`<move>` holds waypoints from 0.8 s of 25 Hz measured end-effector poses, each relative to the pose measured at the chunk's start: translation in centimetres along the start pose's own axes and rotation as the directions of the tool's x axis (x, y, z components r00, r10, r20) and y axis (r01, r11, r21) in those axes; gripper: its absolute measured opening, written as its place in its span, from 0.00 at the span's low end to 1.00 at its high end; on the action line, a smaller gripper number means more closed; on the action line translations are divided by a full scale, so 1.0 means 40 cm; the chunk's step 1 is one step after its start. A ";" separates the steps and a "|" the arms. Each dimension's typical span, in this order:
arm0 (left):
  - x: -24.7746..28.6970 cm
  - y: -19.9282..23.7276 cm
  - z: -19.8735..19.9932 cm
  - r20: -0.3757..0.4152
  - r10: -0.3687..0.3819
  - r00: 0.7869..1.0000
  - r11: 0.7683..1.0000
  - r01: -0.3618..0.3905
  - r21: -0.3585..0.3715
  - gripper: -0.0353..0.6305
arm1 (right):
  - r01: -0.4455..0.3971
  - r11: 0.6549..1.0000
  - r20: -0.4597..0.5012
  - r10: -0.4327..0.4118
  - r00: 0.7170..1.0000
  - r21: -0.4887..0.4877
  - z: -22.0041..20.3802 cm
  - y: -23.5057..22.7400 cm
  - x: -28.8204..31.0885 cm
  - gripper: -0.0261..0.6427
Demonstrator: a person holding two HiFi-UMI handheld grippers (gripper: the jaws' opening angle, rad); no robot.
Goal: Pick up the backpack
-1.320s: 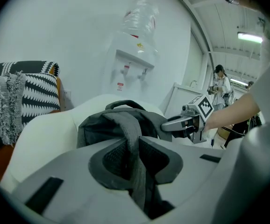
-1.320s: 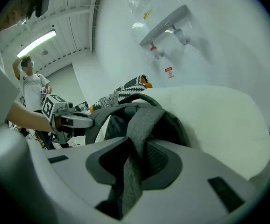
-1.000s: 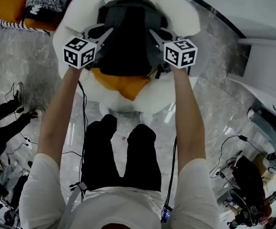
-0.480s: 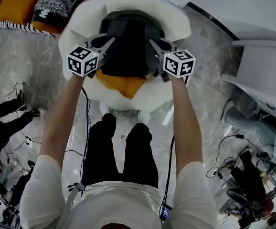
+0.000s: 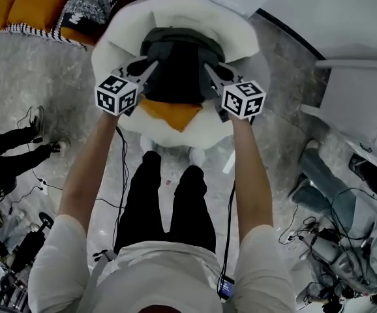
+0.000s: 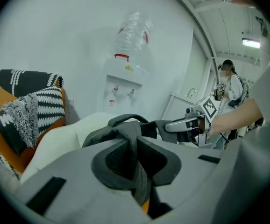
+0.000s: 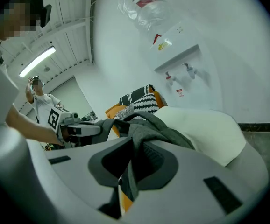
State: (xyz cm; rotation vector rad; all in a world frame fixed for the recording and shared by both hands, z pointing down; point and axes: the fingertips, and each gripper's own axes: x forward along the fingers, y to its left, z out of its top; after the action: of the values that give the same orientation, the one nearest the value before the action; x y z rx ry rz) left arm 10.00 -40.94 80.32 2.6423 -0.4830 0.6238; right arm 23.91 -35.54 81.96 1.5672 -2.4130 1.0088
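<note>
Marble floor (image 5: 38,77); white round seat (image 5: 175,8) at far centre, with an orange cushion (image 5: 171,114) on its near edge. Over the seat is the backpack (image 5: 179,60), between the two tools.

On the left gripper (image 5: 150,64) the jaws have just been closing, and grey pack fabric is pinched between the pads. On the right gripper (image 5: 209,68) the jaws are clamped on a fold at the pack's right side.

Step judged: start of lift. Next: raise both hands evenly so neither fold slips. Cannot tell if the base is clear of the seat.
</note>
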 end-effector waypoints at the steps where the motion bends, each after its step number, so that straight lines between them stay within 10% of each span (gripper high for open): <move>1: -0.011 -0.003 0.005 0.001 0.004 1.000 1.000 -0.004 -0.004 0.10 | -0.004 1.000 0.001 0.004 1.000 0.002 0.006 0.011 -0.004 0.09; 20: -0.205 -0.064 0.061 0.010 0.088 0.996 0.993 -0.087 -0.076 0.10 | -0.073 0.997 -0.033 0.073 0.997 0.029 0.062 0.203 -0.071 0.09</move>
State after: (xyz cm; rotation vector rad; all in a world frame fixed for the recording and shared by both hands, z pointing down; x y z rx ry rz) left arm 5.02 -37.83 73.61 2.5667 -0.6170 0.6019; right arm 19.06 -32.68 75.00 1.4679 -2.4605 1.0775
